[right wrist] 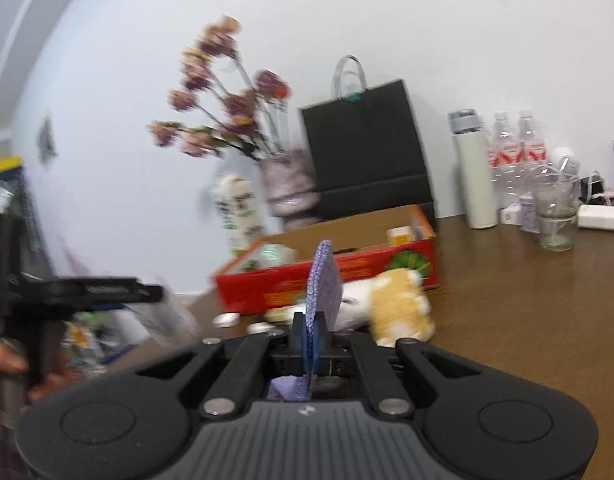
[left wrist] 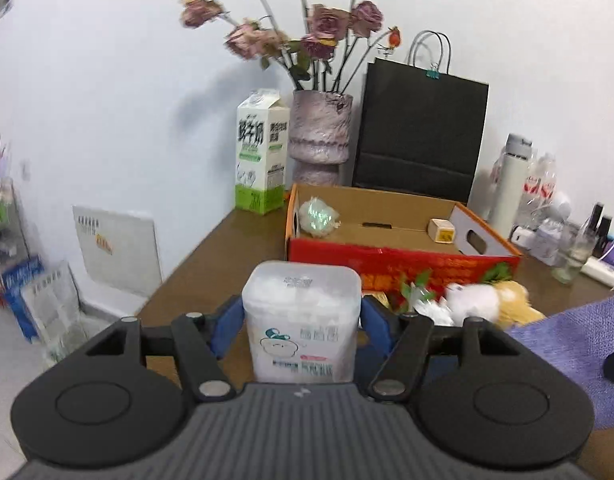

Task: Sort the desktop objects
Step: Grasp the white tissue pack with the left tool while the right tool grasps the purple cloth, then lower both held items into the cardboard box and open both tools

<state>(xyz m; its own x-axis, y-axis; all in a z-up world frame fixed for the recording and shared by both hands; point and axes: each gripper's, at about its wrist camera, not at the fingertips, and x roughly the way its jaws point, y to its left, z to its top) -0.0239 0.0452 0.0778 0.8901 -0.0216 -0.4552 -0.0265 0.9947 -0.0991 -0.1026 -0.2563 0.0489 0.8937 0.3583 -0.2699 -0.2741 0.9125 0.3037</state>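
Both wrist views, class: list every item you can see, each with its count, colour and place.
cotton swab box: one, clear-white, between left gripper pads
purple cloth: one, lilac, pinched upright in right gripper
cardboard tray: one, red-orange, mid-table
plush toy: one, yellow-white, before the tray
milk carton: one, white-green, by the wall
vase: one, pinkish, holding dried roses
paper bag: one, black, behind the tray
thermos: one, white, table's right
glass cups: two stacked, clear
left gripper: black
right gripper: black
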